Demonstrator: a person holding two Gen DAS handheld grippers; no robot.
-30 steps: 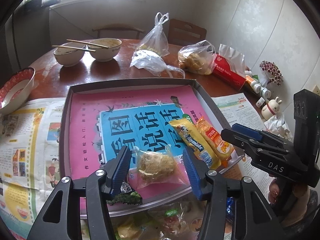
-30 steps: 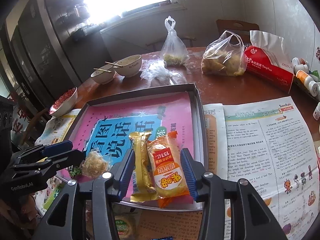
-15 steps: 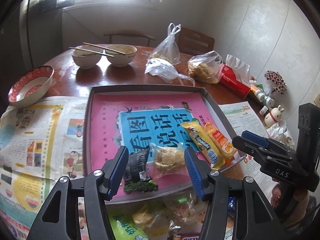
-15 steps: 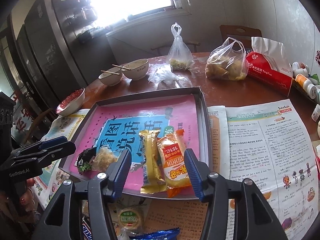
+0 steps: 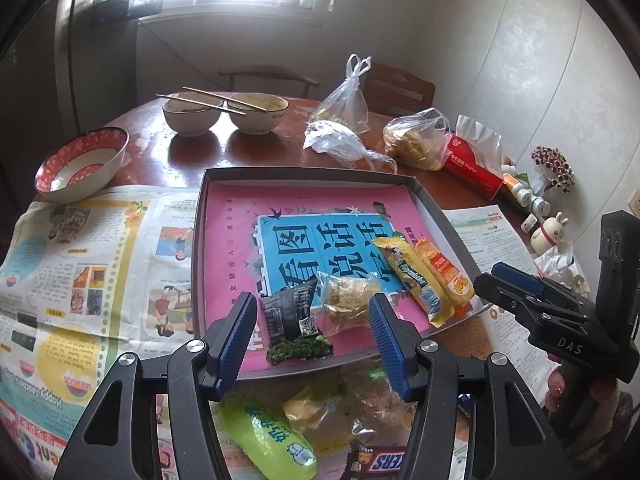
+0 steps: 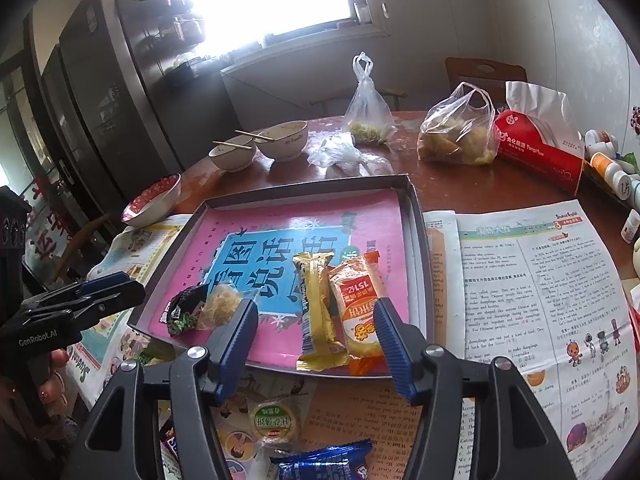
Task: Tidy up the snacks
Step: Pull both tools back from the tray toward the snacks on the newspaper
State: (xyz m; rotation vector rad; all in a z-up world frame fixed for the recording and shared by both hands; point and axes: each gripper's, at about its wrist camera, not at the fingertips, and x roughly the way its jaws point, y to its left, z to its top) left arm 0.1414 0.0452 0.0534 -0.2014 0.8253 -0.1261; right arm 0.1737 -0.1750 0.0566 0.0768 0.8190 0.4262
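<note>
Left wrist view: round wooden table point(image 5: 256, 156), newspapers point(image 5: 80, 280) spread over its near half. Grey tray point(image 5: 200, 240) sits on the papers, lined with a pink and blue printed sheet point(image 5: 320, 216). Four snacks lie in the tray's near half: black pea packet point(image 5: 294, 320) and clear bag of pale crumbly snack point(image 5: 348, 300) side by side, touching; further right a yellow bar point(image 5: 412, 280) and orange bar point(image 5: 442, 272), side by side, touching, ends at the near rim.

Left gripper point(image 5: 312, 340) hangs over the tray's near edge, jaws apart, nothing pinched; pea packet and crumbly bag show between the blue pads but lie flat on the tray, untouched. Right gripper point(image 6: 316, 340) likewise spread, jaws just been opening, empty; yellow bar point(image 6: 316, 312) and orange bar point(image 6: 358, 308) lie between its pads, resting on the tray point(image 6: 420, 248), not gripped.

Loose snacks on the paper in front of the tray: green packet point(image 5: 268, 440), Snickers bar point(image 5: 380, 460), round green-label cake point(image 6: 276, 420), blue packet point(image 6: 324, 464).

Far side of table: red-patterned bowl point(image 5: 80, 164), two white bowls point(image 5: 224, 116) with chopsticks point(image 5: 200, 102) across, plastic bags point(image 5: 348, 120), red tissue pack point(image 5: 472, 160), small bottles point(image 5: 524, 196).
</note>
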